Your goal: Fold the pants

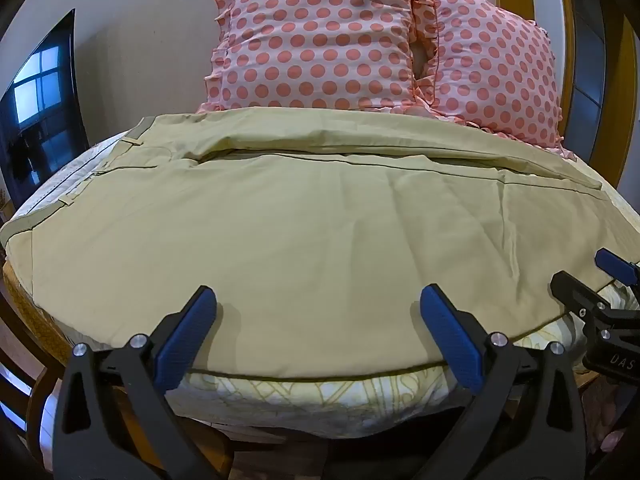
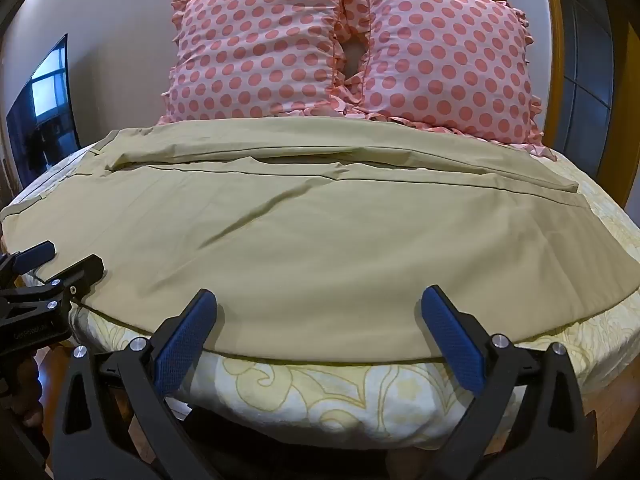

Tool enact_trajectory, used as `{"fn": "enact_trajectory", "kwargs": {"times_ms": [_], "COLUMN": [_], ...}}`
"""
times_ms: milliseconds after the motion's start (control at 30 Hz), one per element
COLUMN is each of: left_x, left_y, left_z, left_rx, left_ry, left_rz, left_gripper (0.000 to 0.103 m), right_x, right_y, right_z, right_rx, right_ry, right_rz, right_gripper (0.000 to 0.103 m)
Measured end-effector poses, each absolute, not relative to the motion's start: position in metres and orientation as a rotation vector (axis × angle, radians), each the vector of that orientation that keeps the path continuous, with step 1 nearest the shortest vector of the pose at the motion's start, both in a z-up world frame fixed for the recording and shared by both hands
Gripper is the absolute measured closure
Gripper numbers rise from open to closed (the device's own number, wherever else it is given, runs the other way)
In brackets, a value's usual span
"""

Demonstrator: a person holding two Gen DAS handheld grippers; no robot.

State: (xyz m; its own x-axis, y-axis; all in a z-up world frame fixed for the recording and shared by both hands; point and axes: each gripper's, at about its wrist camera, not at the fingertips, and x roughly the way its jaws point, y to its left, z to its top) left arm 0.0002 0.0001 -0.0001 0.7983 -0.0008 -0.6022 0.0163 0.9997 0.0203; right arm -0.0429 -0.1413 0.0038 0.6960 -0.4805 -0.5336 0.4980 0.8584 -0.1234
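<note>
Khaki pants [image 1: 304, 224] lie spread flat across the bed, waistband at the left, legs running to the right; they also show in the right wrist view [image 2: 320, 232]. One leg lies behind the other, with a long seam between them. My left gripper [image 1: 318, 304] is open and empty, hovering at the pants' near edge. My right gripper [image 2: 320, 304] is open and empty at the same near edge, further right. The right gripper shows at the right edge of the left wrist view [image 1: 592, 276]; the left gripper shows at the left edge of the right wrist view [image 2: 64, 260].
Two pink polka-dot pillows [image 1: 320, 40] lean against the wall behind the pants. The bed has a yellow-patterned white sheet [image 2: 320, 392]. A dark TV screen [image 1: 40, 100] stands at the left. A wood-framed door [image 2: 580, 80] is at the right.
</note>
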Motion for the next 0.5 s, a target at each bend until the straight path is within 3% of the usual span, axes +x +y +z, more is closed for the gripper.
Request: {"fn": "enact_trajectory", "kwargs": {"times_ms": [500], "left_x": [0.0009], "left_y": [0.0000], "left_z": [0.0008], "left_rx": [0.026], "left_ry": [0.643], "left_rz": [-0.008], "left_gripper": [0.002], "right_x": [-0.0431], "right_y": [-0.1408], "right_z": [0.0038], "right_rx": [0.031], "right_ry": [0.585], "right_rz": [-0.548], "right_gripper": [0.001]}}
